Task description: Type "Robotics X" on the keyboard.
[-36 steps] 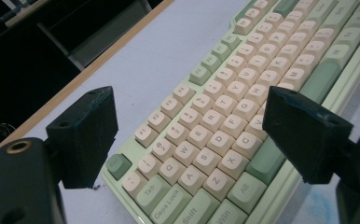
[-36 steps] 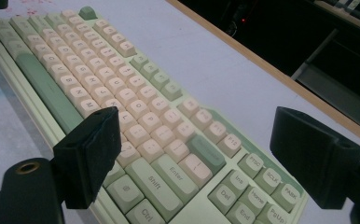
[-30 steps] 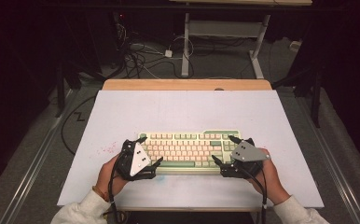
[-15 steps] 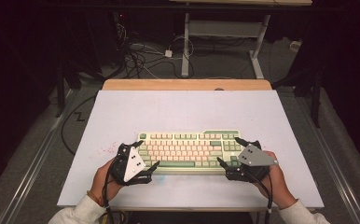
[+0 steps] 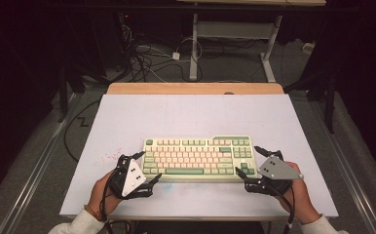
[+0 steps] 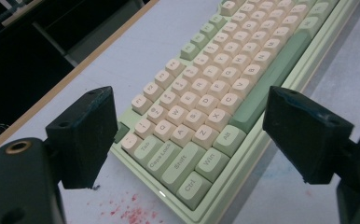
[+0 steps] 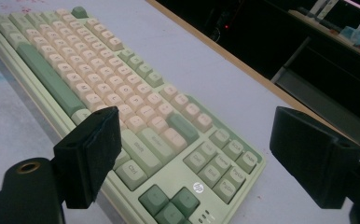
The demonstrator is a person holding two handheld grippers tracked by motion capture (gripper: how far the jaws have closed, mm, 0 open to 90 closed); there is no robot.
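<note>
Both tongs have drawn back from the keyboard (image 5: 198, 158), lying near the desk's (image 5: 196, 112) near edge. Left tongs (image 5: 144, 168) and right tongs (image 5: 252, 168) gape empty at its ends; next, close in and grip.

Green-cream keyboard (image 5: 196, 156) flat, table's near-ctr

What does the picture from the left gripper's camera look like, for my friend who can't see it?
A green and cream keyboard lies slantwise on a pale table, its left end nearest the camera. The left gripper is open, one black jaw on each side of that end, not touching it. Small red specks mark the table just in front.
</note>
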